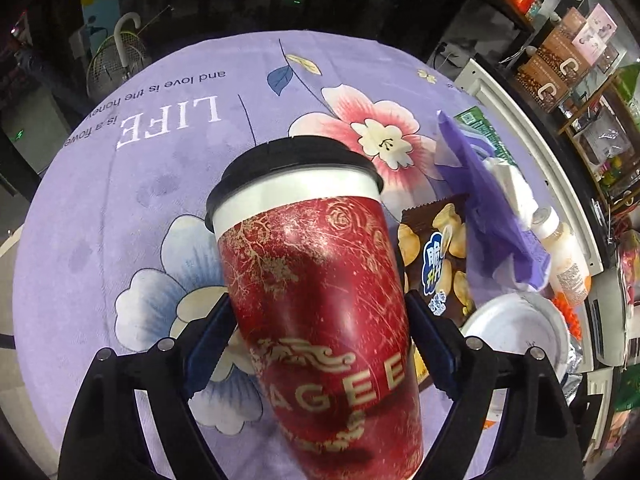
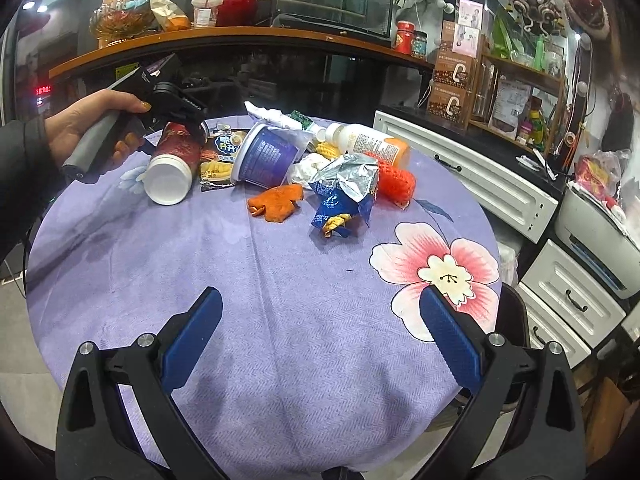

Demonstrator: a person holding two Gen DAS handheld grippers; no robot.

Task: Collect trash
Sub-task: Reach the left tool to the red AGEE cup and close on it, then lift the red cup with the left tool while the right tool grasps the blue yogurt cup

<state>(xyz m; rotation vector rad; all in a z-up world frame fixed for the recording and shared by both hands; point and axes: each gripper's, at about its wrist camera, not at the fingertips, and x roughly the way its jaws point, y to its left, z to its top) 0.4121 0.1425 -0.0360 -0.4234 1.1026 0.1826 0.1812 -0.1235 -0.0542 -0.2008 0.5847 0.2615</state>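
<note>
My left gripper (image 1: 318, 320) is shut on a red paper coffee cup (image 1: 316, 292) with a black lid; its blue pads press both sides of the cup. In the right wrist view the same cup (image 2: 172, 164) is tilted, white base toward me, held in the left gripper (image 2: 160, 120) at the table's far left. My right gripper (image 2: 320, 320) is open and empty over the near part of the purple floral tablecloth (image 2: 280, 280). Trash lies at the far side: a purple tub (image 2: 266, 156), a snack packet (image 2: 218, 160), orange peel (image 2: 276, 202), a crumpled foil bag (image 2: 344, 188), a white bottle (image 2: 368, 144).
An orange mesh sleeve (image 2: 396, 180) and crumpled tissue (image 2: 308, 166) lie among the trash. A white cabinet (image 2: 464, 172) and drawers (image 2: 572, 296) stand to the right of the round table. A dark counter with shelves (image 2: 240, 40) runs behind it. A white paper plate (image 1: 516, 332) shows in the left wrist view.
</note>
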